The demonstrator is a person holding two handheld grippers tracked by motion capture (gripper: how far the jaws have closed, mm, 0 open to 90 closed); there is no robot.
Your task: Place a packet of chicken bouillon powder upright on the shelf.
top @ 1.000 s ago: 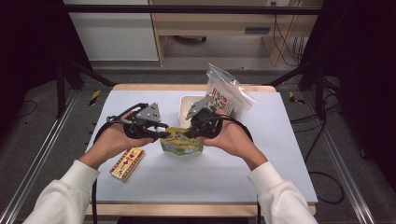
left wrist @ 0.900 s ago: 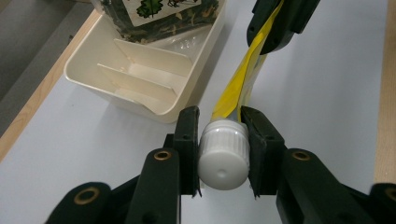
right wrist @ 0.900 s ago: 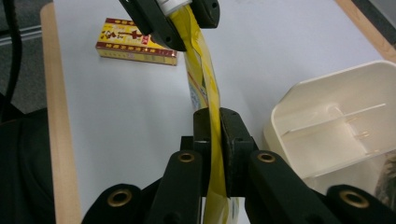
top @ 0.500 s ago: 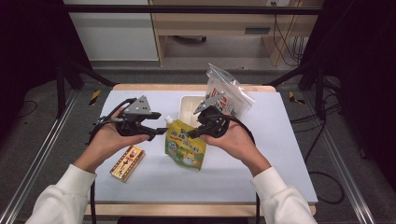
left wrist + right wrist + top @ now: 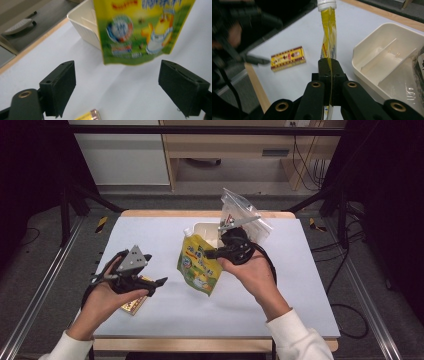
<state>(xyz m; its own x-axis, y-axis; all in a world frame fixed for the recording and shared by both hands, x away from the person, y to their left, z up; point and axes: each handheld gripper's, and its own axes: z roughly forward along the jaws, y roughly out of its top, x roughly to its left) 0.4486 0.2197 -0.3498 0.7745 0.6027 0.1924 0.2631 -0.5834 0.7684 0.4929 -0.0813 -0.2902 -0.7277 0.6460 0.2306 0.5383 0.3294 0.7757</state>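
Having just been opening with nothing between its jaws, now retreating to lower left: left hand-held gripper (image 5: 161,282), above yellow packet (image 5: 132,304). Lifting clear of worktop (image 5: 300,285) at frame centre: green-yellow pouch (image 5: 199,265), clamped by right hand-held gripper (image 5: 209,254). Risking, with one-edge grip, swinging against white tray (image 5: 206,229) behind.

It looked like a lab set up for recording. The white-topped table (image 5: 165,232) stood inside a frame of metal rails (image 5: 37,290) with black stands (image 5: 67,202) at its corners, cables (image 5: 305,157) trailed over the grey floor (some ran under a wooden bench (image 5: 225,145)), and the surroundings were kept dark.
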